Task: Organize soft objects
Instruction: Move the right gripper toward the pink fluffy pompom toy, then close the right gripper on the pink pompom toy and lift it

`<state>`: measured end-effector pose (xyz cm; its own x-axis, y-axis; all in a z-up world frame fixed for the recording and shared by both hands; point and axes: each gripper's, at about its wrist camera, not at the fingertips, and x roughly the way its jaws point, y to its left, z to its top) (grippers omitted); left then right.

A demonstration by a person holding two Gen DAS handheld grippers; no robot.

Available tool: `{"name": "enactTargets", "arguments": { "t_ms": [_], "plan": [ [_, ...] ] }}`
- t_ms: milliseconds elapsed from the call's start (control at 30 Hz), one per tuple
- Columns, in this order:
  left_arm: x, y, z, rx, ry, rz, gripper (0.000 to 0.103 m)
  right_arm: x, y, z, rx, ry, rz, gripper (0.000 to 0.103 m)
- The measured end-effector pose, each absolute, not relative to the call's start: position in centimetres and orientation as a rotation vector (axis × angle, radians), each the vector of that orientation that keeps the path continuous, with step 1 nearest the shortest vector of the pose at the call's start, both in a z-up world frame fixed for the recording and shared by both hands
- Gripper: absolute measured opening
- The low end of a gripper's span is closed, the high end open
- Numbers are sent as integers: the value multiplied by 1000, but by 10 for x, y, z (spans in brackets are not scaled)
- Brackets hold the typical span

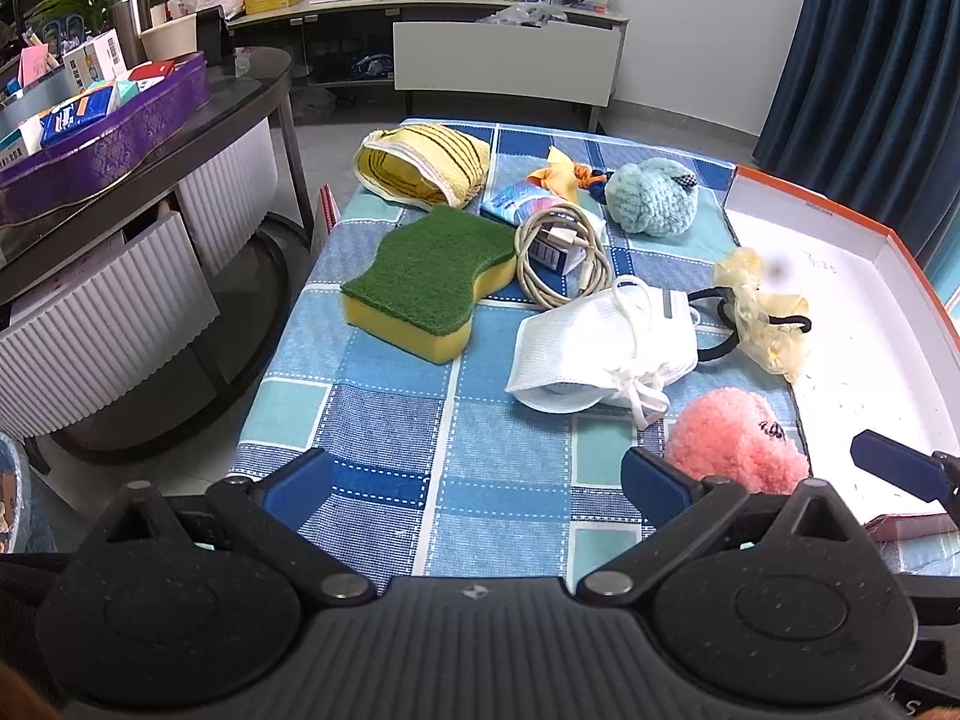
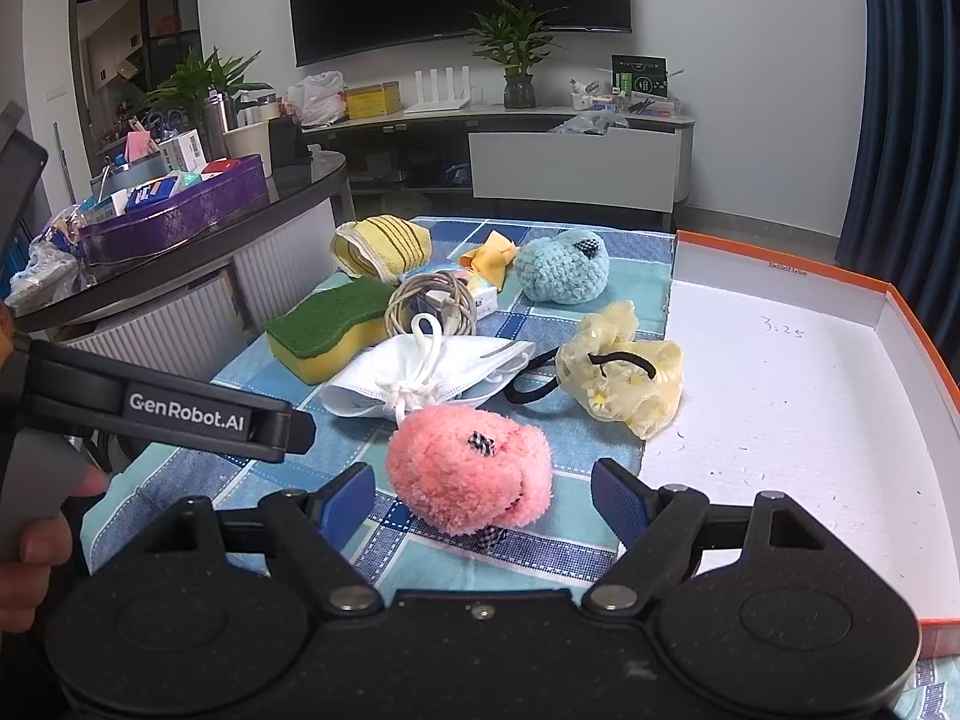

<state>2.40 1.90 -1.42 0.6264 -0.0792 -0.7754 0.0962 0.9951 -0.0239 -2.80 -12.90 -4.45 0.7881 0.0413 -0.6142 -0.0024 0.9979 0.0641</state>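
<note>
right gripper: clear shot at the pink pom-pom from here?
Probably yes. The right gripper is open, and the pink pom-pom sits directly ahead between its fingers with nothing in front of it. The mask lies behind it, and the box is off to the side.

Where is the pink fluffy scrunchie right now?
The pink fluffy scrunchie lies on the checked cloth between the right gripper's open jaws, just in front of the white mask, left of the box.
</note>
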Motion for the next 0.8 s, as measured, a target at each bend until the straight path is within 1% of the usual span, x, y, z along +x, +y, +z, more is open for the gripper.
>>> {"name": "enactTargets", "arguments": {
  "t_ms": [600, 700, 767, 800],
  "plan": [
    [32, 31, -21, -1, 901, -79, 103, -5, -120, -65, 46, 698, 70, 93],
    [34, 30, -21, 0, 901, -84, 103, 6, -121, -71, 34, 728, 63, 93],
    [36, 29, -21, -1, 899, -91, 103, 13, -123, -77, 48, 749, 76, 90],
    [37, 28, -21, -1, 899, -94, 103, 15, -126, -79, 76, 765, 87, 80]
  ]
}}
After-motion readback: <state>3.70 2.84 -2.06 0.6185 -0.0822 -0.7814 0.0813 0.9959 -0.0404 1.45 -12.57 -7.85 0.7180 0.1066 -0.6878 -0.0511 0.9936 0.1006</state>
